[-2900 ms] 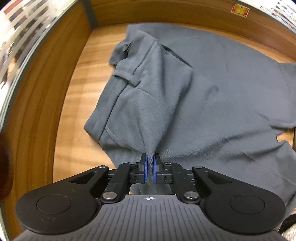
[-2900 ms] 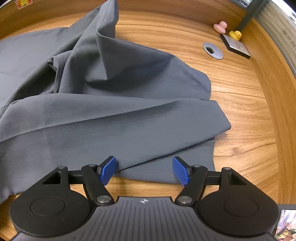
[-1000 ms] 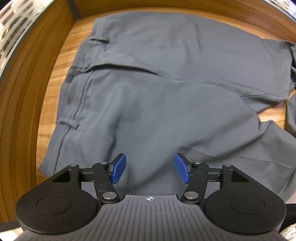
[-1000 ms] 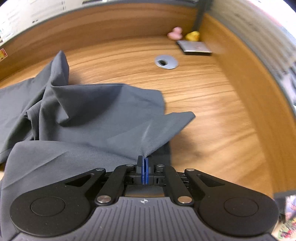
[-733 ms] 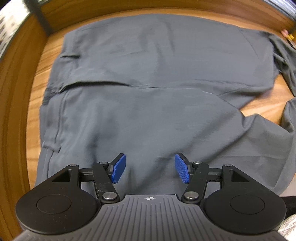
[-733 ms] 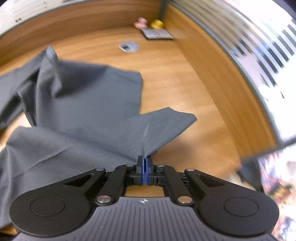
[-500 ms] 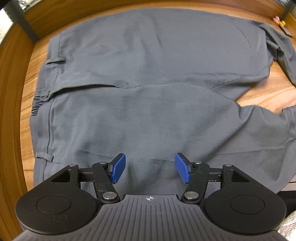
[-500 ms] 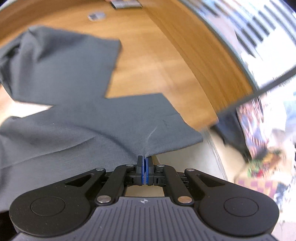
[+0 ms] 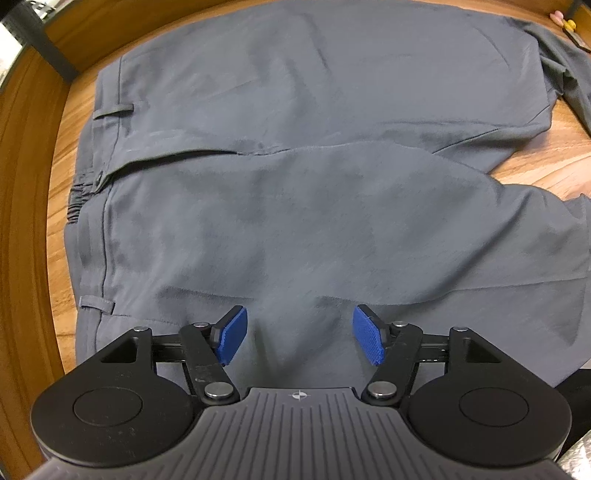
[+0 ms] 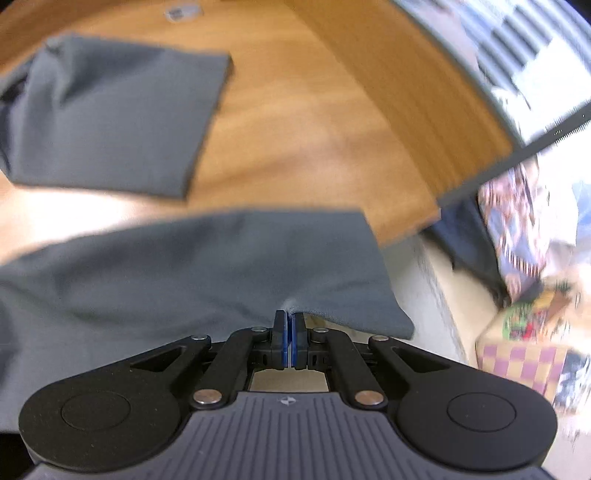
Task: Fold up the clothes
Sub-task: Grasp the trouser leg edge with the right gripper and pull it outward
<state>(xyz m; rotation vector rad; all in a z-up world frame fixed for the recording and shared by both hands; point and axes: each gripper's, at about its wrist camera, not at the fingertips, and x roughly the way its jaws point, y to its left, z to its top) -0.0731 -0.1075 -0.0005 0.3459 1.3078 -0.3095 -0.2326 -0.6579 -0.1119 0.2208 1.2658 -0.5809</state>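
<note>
- the wooden table [image 9: 33, 229] fills both views, with a raised wooden wall along its left side in my left view and along the right in my right view; its near right corner shows in the right view.
- the grey trousers [image 9: 295, 206] lie spread nearly flat across that table, waistband to the left in my left view, one leg behind the other and both running off to the right.
- the far trouser leg [image 10: 110, 110] lies flat on the wood in my right view, its hem end squared off; bare table shows between it and the near leg.
- the near trouser leg [image 10: 207, 266] reaches towards the table's near right corner, and its hem corner hangs out past the table edge.
- my left gripper [image 9: 300, 339] points steeply down over the seat of the trousers, jaws standing well apart and just lately widening; the cloth lies beneath the gap and the blue pads [image 9: 232, 334] press on nothing.
- my right gripper [image 10: 289, 341] is pinched tight on the near edge of the near trouser leg, a small pucker of cloth rising right at the pads.
- two belt loops [image 9: 96, 305] sit on the waistband at the left.
- a small round metal fitting [image 10: 179, 13] is set in the table at the far edge, blurred.
</note>
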